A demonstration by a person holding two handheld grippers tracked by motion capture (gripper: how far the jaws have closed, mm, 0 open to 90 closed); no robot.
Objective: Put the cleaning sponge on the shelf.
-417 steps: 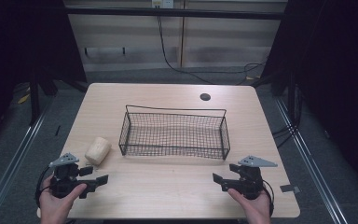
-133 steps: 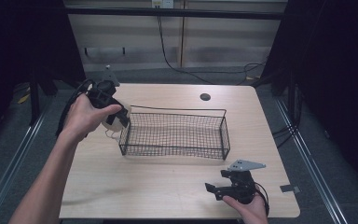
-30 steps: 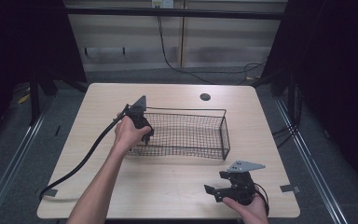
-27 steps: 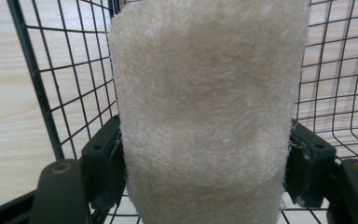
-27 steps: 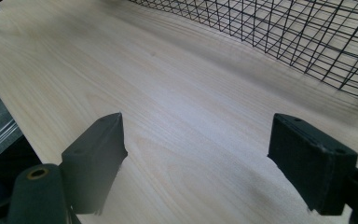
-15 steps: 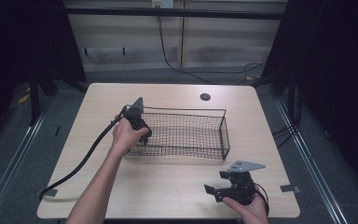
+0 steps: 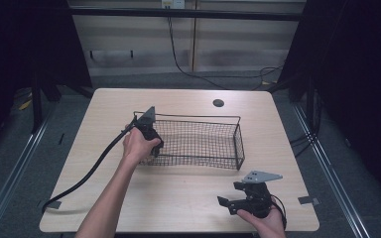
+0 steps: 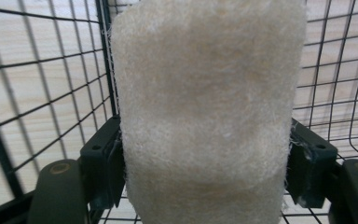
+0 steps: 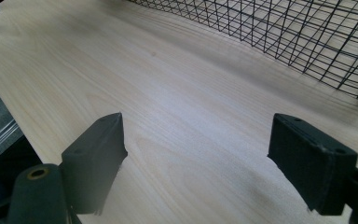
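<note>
A cream fuzzy roll stands between the pads of my left gripper, which still touch and slightly pinch its sides. The jaws have just been opening a little. In the high view, the left gripper points down into the left end of the black wire basket, and the hand hides the roll. Basket wires surround the roll. My right gripper rests near the table's front right edge, open with nothing between its jaws.
The light wooden table carries the basket at its middle. The left gripper's black cable trails over the table's left front part. A round hole sits near the far edge. The basket's near wall lies ahead of the right gripper.
The left hand has sunk slightly at the basket's left end with the roll. The right gripper has stayed where it was.
</note>
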